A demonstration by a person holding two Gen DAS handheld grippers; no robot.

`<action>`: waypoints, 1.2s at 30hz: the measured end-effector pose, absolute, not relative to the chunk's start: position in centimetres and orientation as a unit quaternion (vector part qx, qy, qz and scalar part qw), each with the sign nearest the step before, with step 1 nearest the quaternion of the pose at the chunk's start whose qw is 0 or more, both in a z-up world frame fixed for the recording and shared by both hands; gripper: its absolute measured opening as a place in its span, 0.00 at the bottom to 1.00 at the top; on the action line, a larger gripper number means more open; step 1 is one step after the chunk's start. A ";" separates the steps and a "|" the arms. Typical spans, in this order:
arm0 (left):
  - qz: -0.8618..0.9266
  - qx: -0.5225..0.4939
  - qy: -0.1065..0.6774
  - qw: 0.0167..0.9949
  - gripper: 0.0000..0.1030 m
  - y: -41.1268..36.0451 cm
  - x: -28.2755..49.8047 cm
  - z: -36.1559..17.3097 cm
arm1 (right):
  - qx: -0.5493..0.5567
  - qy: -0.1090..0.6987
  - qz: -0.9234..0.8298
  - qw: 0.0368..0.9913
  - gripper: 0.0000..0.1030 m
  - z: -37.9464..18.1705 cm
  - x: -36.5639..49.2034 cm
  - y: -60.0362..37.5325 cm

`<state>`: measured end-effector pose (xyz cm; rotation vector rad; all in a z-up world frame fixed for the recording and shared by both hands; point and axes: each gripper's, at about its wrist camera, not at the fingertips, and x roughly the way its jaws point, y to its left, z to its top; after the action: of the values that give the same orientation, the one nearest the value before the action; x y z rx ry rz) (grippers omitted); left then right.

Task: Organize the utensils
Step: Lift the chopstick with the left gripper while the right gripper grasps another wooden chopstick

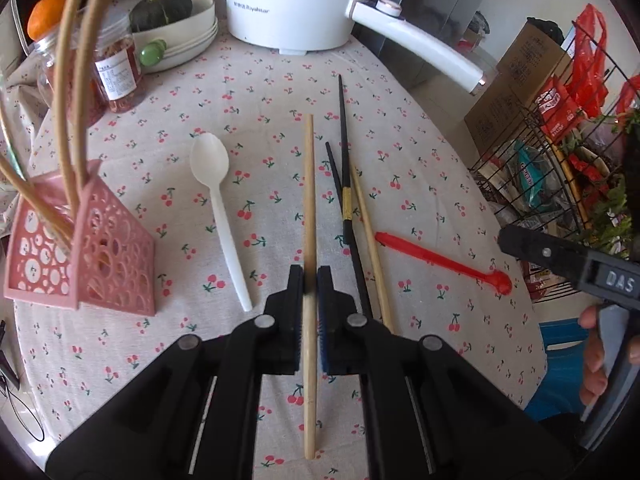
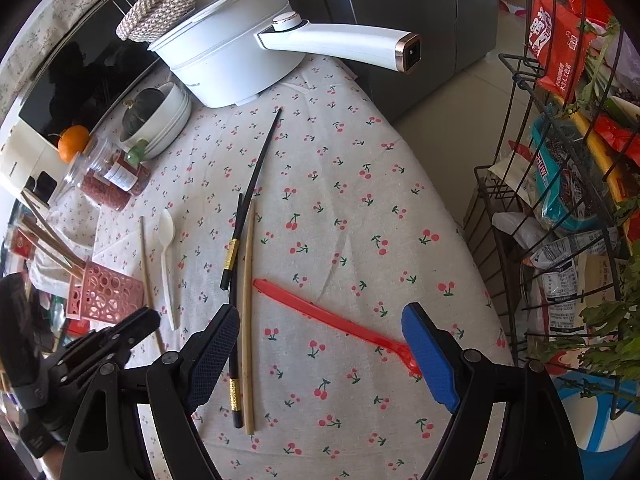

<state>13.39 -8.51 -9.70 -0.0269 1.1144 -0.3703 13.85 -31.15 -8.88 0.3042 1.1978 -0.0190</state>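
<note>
**Left clamped on bamboo chopstick, right open over the red spoon**

Your left hand-held gripper point(image 1: 310, 280) has its pads pressed onto a bamboo chopstick point(image 1: 308, 184); the stick runs straight between them, far end pointing away across the counter point(image 1: 420, 184). Can't tell if the stick is lifted or resting on the cloth.

Your right hand-held gripper point(image 2: 320, 344) is spread wide, holding nothing. Between its fingers lie a second bamboo chopstick point(image 2: 249, 304) and a black chopstick point(image 2: 233, 360), side by side and just about touching. The red spoon point(image 2: 332, 320) lies diagonally, its bowl end tucked behind the blue pad point(image 2: 430, 356).

Further out: a second black chopstick point(image 2: 256, 176) lies angled toward the pot, crossing the first near the gold band. The white plastic spoon point(image 1: 218, 200) lies flat left of the held stick. The pink holder point(image 1: 80, 256) stands left of that with several bamboo sticks in it.

Far edge: white electric pot point(image 1: 296, 4), stacked bowls with a squash point(image 1: 160, 8), jar point(image 1: 120, 68).
</note>
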 end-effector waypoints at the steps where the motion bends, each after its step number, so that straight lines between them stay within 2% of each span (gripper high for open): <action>1: -0.179 -0.012 0.515 0.838 0.07 -8.0 12.9 -9.0 | 0.141 0.563 -0.008 0.815 0.82 -8.9 13.9 -30.9; 9: -0.189 -0.055 0.452 0.870 0.07 -3.6 8.9 -6.6 | 0.104 0.575 -0.004 0.812 0.82 -9.7 14.2 -28.7; 15: -0.180 -0.089 0.443 0.873 0.07 -1.9 8.3 -6.3 | 0.138 0.576 0.019 0.806 0.81 -10.9 15.3 -28.7; 17: -0.181 -0.089 0.438 0.876 0.07 -1.4 7.9 -5.9 | 0.151 0.575 0.031 0.803 0.72 -11.4 16.1 -28.7; 19: -0.180 -0.085 0.432 0.880 0.07 -1.1 7.7 -5.6 | 0.160 0.579 0.038 0.799 0.51 -12.2 17.1 -28.5; 20: -0.180 -0.082 0.430 0.881 0.07 -1.1 7.7 -5.4 | 0.164 0.581 0.040 0.796 0.45 -12.7 17.6 -28.3; 21: -0.179 -0.079 0.429 0.882 0.07 -1.1 7.6 -5.4 | 0.167 0.584 0.041 0.793 0.33 -13.2 18.0 -28.0; 22: -0.178 -0.078 0.429 0.882 0.07 -1.1 7.6 -5.4 | 0.169 0.587 0.044 0.790 0.26 -13.7 18.4 -27.7; 25: -0.176 -0.079 0.434 0.880 0.07 -1.0 7.8 -5.6 | 0.169 0.594 0.053 0.785 0.21 -15.0 19.6 -26.6; 36: -0.172 -0.086 0.449 0.873 0.07 -0.6 8.3 -6.4 | 0.112 0.600 0.038 0.791 0.20 -16.7 21.8 -23.4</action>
<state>8.25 -0.63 -6.35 -0.1789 0.9375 -0.3600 21.77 -23.41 -16.66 0.2410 1.2923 0.0826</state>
